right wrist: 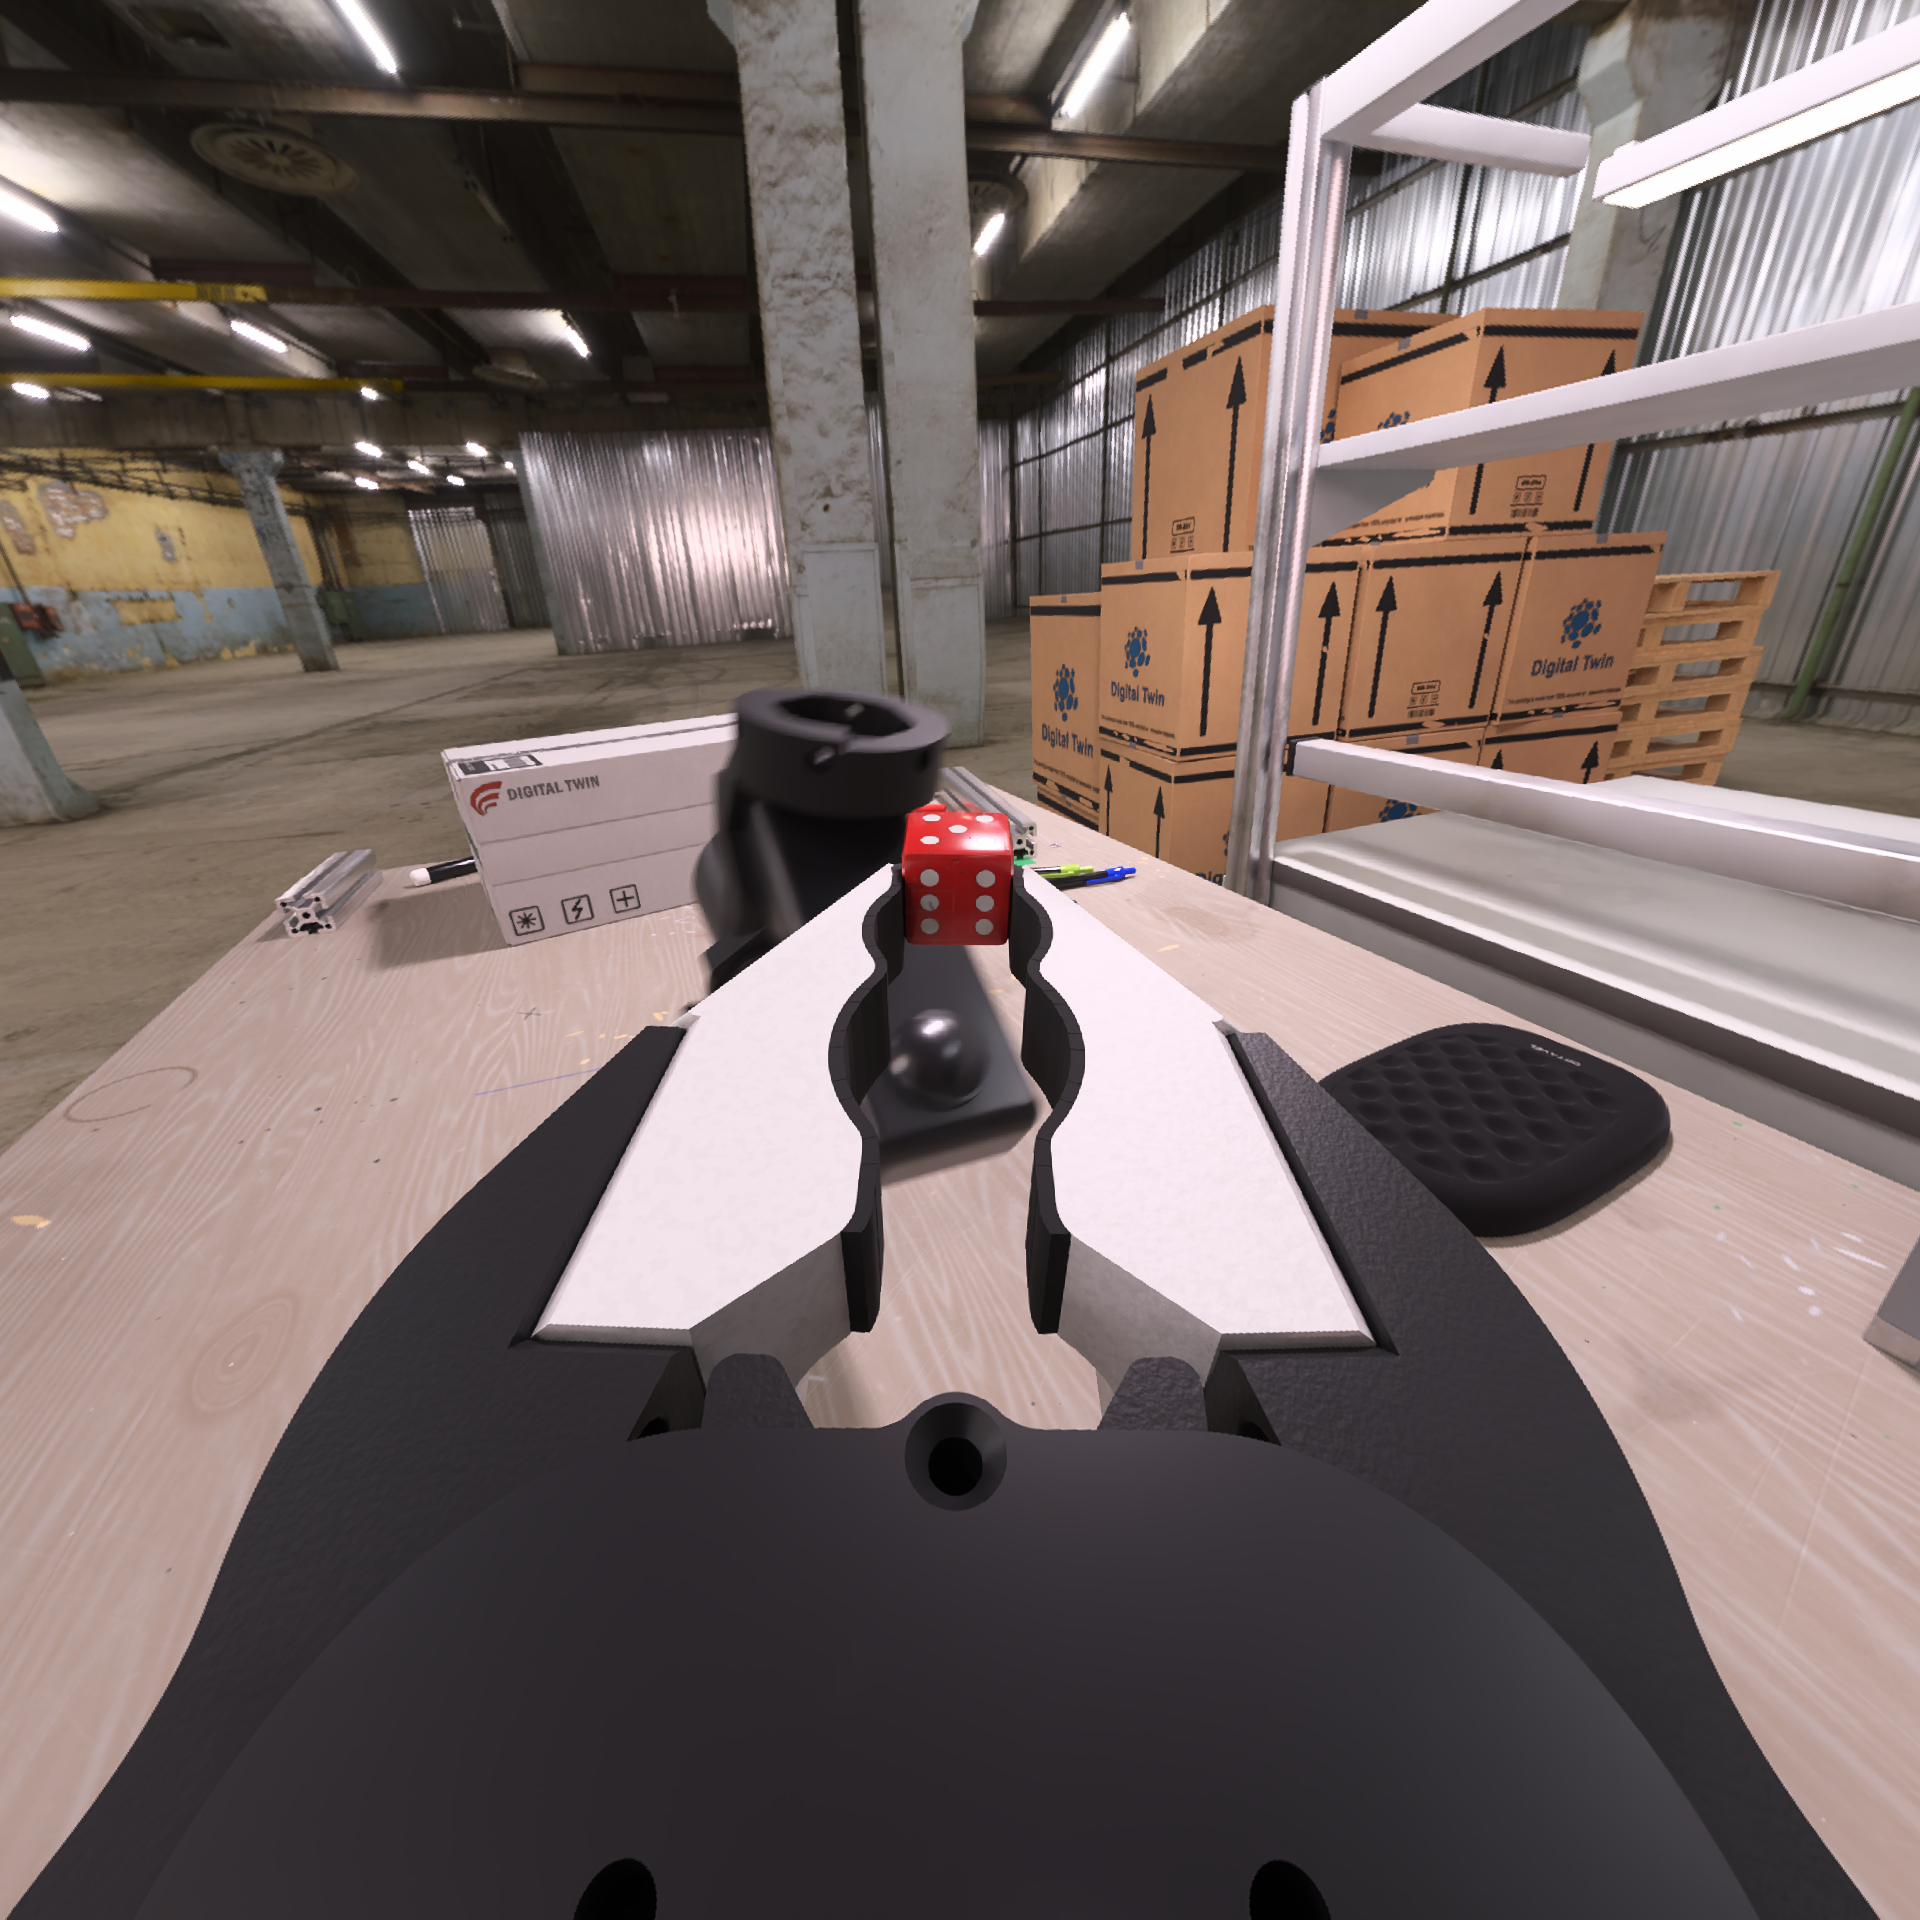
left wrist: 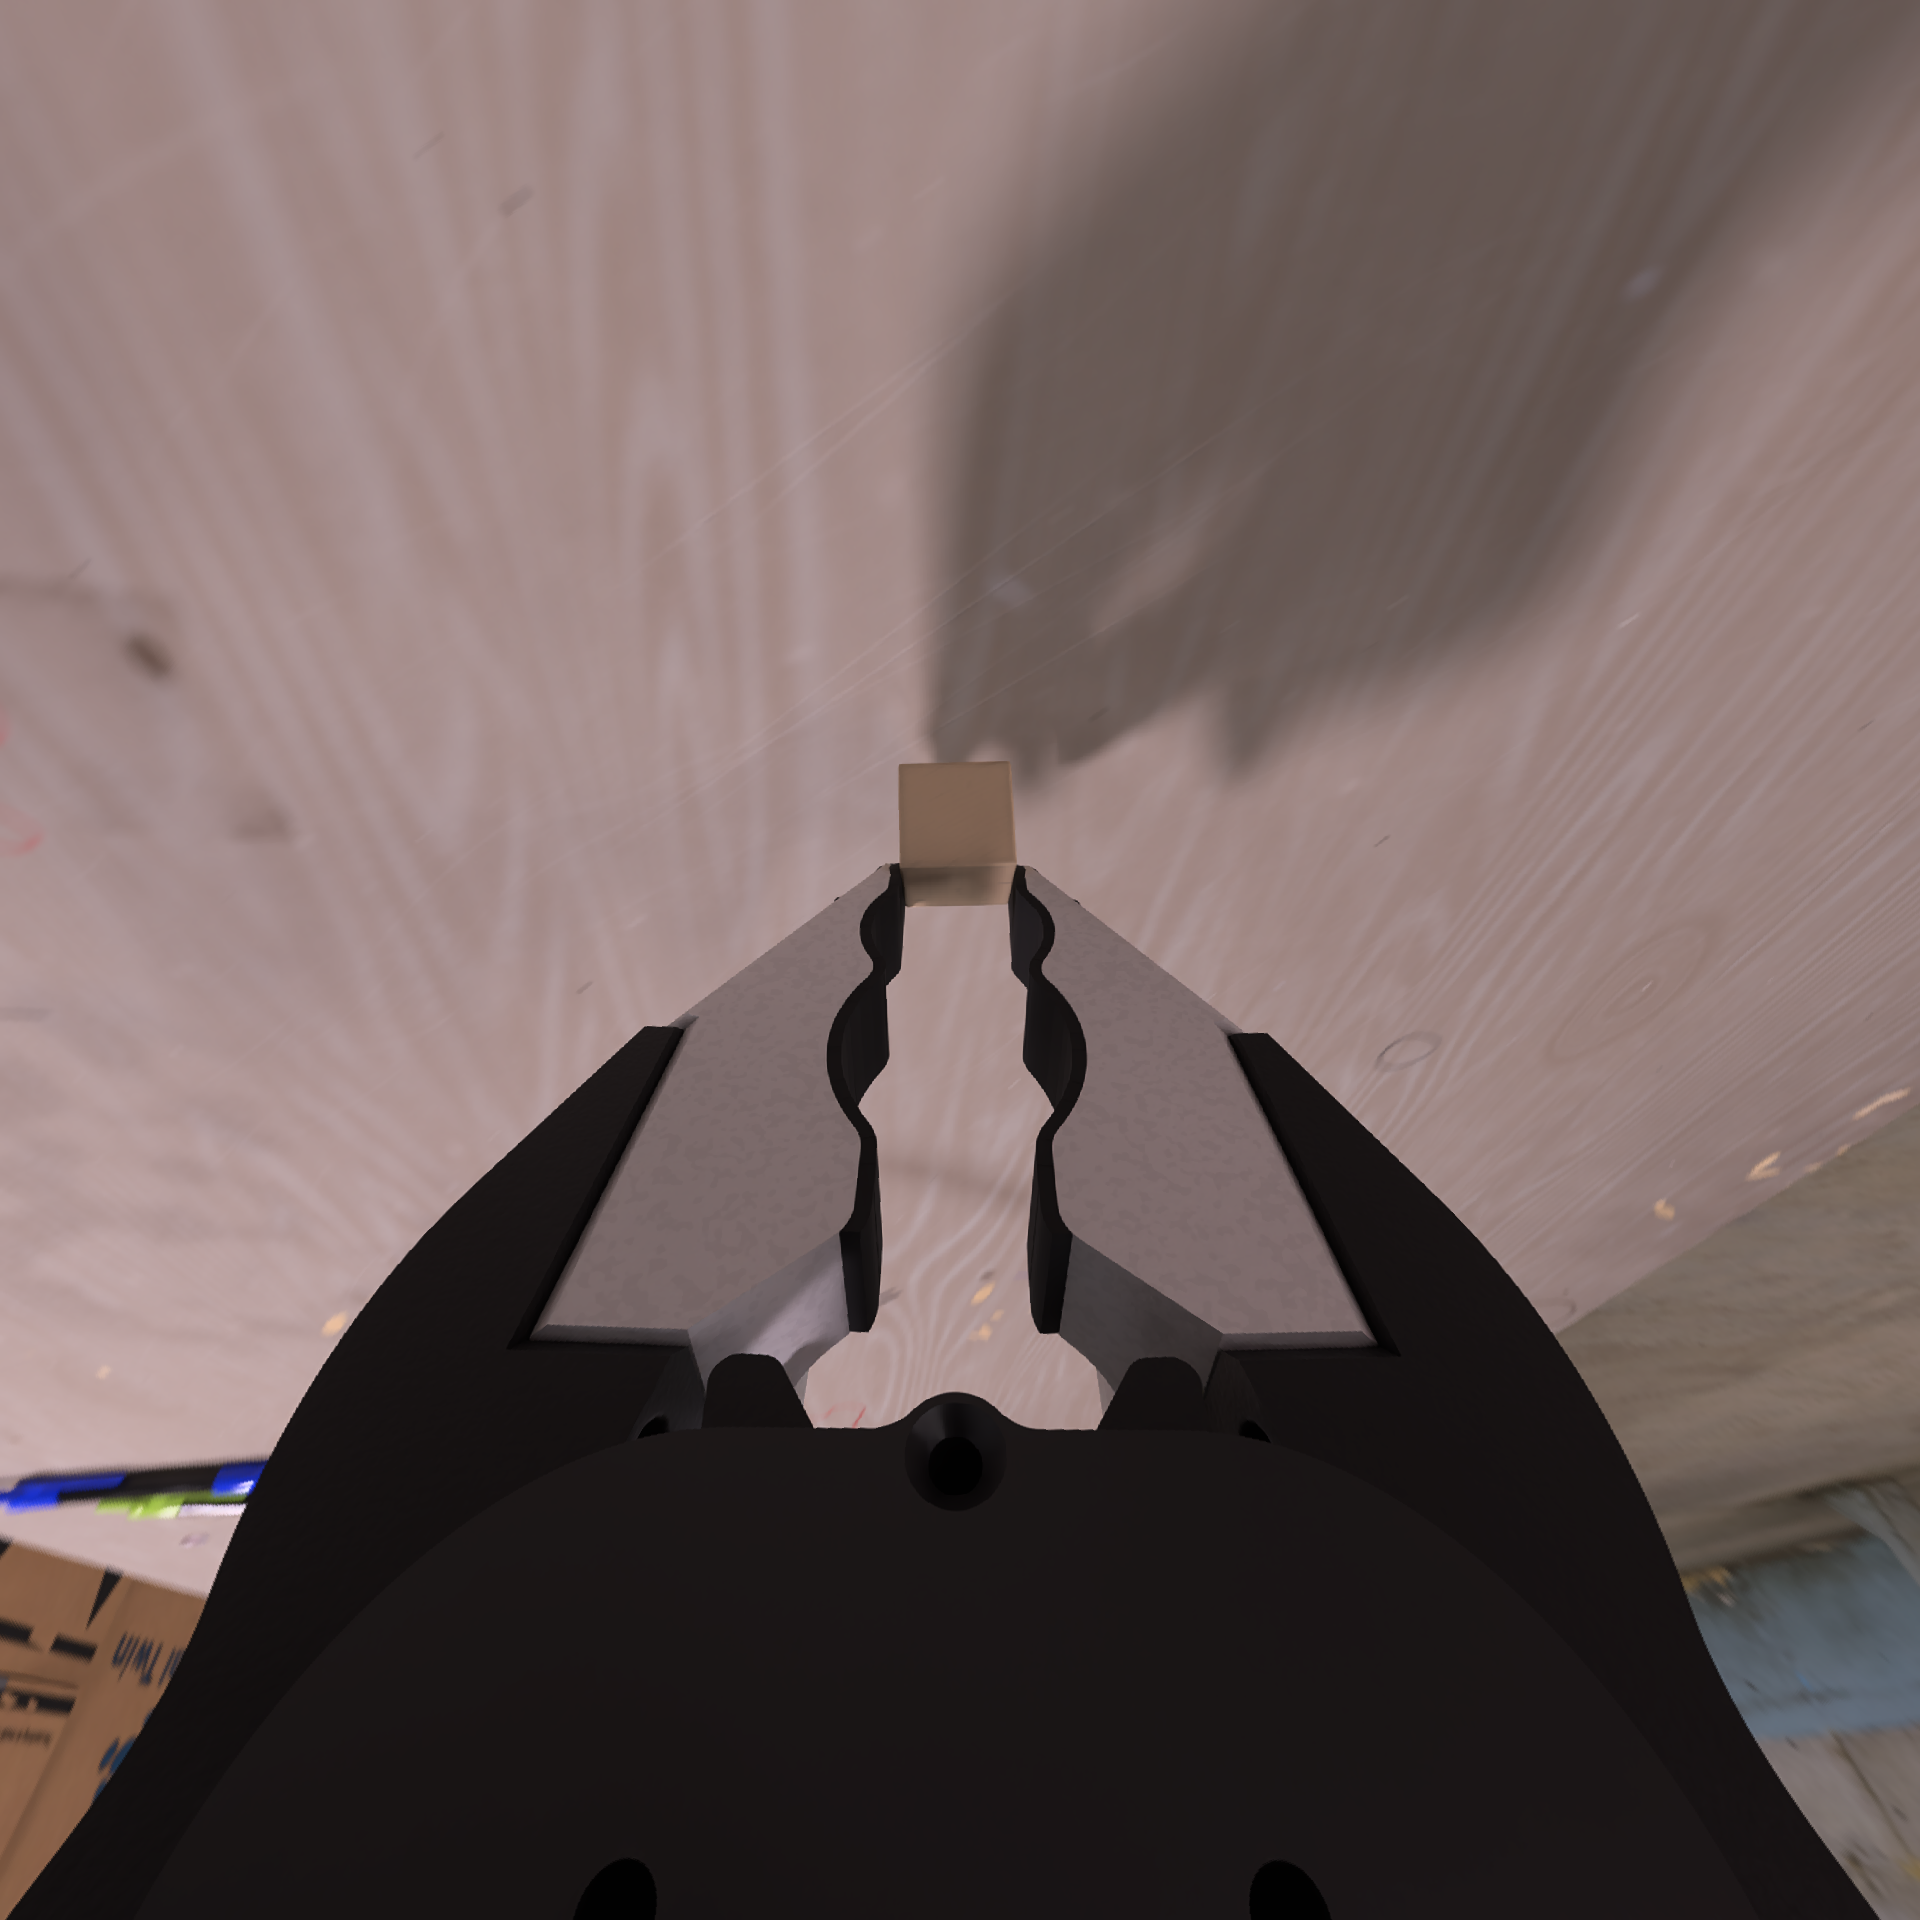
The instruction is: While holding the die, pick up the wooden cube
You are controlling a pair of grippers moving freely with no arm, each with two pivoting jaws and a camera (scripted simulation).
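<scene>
My right tool [right wrist: 957, 894] is closed down on the red die [right wrist: 957, 878], pinched at the fingertips and carried above the table [right wrist: 312, 1195], so that half holds. My left tool [left wrist: 956, 883] has its tips narrowed onto the wooden cube [left wrist: 954, 821], gripping its near end. The cube looks close over the table [left wrist: 416, 520]; I cannot tell if it has lifted clear. Raising it is what I judge remains.

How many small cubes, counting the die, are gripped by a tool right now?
2. The wooden cube sits between the left tool's fingertips, over the table. The red die is pinched at the right tool's tips. No others show; some may be hidden.
</scene>
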